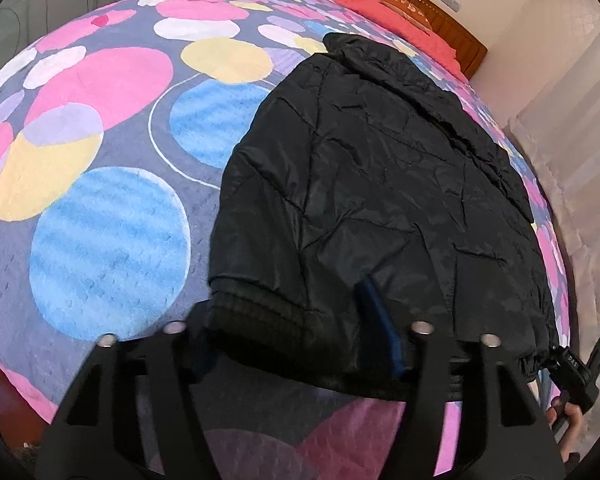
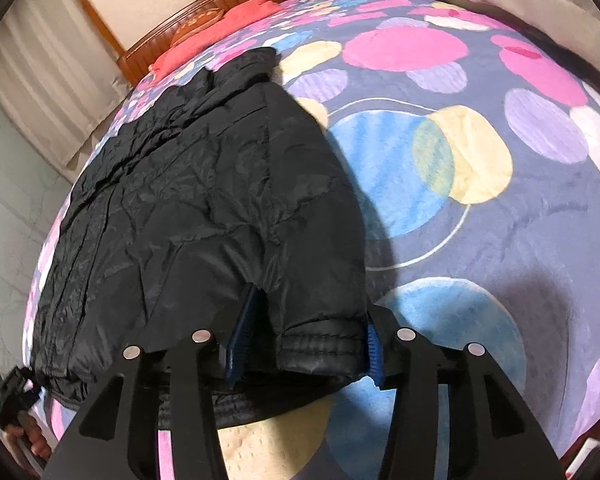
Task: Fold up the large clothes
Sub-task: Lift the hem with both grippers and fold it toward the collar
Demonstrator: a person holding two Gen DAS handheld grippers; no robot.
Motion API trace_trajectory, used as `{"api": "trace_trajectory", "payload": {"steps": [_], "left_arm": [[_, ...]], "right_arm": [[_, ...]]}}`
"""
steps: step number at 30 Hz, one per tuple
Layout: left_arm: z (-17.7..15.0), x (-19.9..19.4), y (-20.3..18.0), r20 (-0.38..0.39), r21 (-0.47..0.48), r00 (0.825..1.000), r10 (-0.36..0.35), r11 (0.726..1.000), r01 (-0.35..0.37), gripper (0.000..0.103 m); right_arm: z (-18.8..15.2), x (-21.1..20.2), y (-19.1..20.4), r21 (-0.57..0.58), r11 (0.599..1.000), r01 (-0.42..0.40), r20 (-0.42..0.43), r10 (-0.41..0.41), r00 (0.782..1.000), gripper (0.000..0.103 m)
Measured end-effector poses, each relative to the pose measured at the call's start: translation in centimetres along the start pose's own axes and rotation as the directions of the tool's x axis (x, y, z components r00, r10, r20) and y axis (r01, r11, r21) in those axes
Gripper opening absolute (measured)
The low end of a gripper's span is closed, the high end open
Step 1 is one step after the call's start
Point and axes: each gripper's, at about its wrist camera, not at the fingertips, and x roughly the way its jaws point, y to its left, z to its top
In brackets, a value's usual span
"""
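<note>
A black padded jacket (image 1: 380, 184) lies flat on the bed (image 1: 108, 240), collar toward twelve o'clock. The left claw (image 1: 296, 328) grips its hem corner; only this view shows the right claw at four o'clock. The right claw (image 2: 308, 340) clamps the other hem corner, and only its view shows both blue pads (image 2: 242, 332).

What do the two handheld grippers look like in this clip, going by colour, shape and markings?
Both the left gripper and the right gripper are matte black, with angular cut-out finger frames, each carrying round silver studs. Their fingers are lined with blue ribbed pads. Seen from the left wrist view, the right unit's body bears white lettering and a small green light.
</note>
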Motion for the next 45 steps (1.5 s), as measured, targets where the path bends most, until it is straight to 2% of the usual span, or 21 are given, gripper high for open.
{"api": "trace_trajectory", "payload": {"steps": [1,3,7,16,20,23,27,30,34,38,42,45], "left_arm": [[0.0,-0.1,0.0,0.005,-0.006,1.000,-0.009,1.000,0.009,0.038],[0.1,-0.2,0.4,0.011,-0.031,1.000,-0.021,0.999,0.021,0.027],[0.1,-0.7,0.5,0.033,-0.039,0.999,-0.039,0.998,0.040,0.017],[0.5,-4.4,0.2,0.100,-0.050,0.988,-0.116,0.991,0.121,0.012],[0.8,-6.7,-0.4,0.143,-0.032,0.979,-0.144,0.988,0.150,0.012],[2.3,-7.7,-0.8,0.178,-0.031,0.969,-0.172,0.983,0.180,0.012],[5.8,-7.9,-2.0,0.213,-0.013,0.955,-0.207,0.977,0.214,0.012],[8.9,-7.4,-3.6,0.235,0.005,0.946,-0.224,0.973,0.229,0.012],[13.1,-6.0,-5.5,0.265,0.030,0.938,-0.223,0.974,0.223,0.012],[18.1,-3.3,-7.0,0.270,0.024,0.940,-0.210,0.977,0.212,0.012],[23.6,0.4,-8.4,0.255,0.000,0.948,-0.189,0.981,0.196,0.012],[27.7,3.6,-9.5,0.240,-0.009,0.956,-0.169,0.984,0.176,0.012]], "right_arm": [[0.0,0.0,0.1,-0.005,1.000,-0.003,-0.001,0.003,1.000,0.041],[-0.2,-0.1,0.3,-0.008,1.000,-0.018,-0.002,0.018,1.000,0.032],[-0.1,-0.5,-0.2,0.027,0.996,-0.084,-0.003,0.084,0.996,0.020],[-0.2,-3.2,-0.8,0.102,0.970,-0.221,0.025,0.220,0.975,0.014],[-0.2,-4.8,-0.5,0.121,0.947,-0.298,0.041,0.295,0.955,0.013],[1.0,-5.3,-0.1,0.150,0.913,-0.378,0.060,0.373,0.926,0.013],[4.7,-5.5,1.7,0.149,0.864,-0.481,0.097,0.471,0.877,0.013],[7.8,-5.2,3.1,0.123,0.853,-0.507,0.128,0.493,0.861,0.013],[12.8,-3.6,4.7,0.112,0.847,-0.520,0.170,0.500,0.849,0.013],[17.2,-1.1,5.6,0.139,0.831,-0.538,0.189,0.511,0.838,0.013],[22.1,1.9,6.6,0.171,0.826,-0.537,0.201,0.504,0.840,0.013],[25.8,4.4,7.5,0.185,0.835,-0.518,0.202,0.484,0.852,0.013]]}}
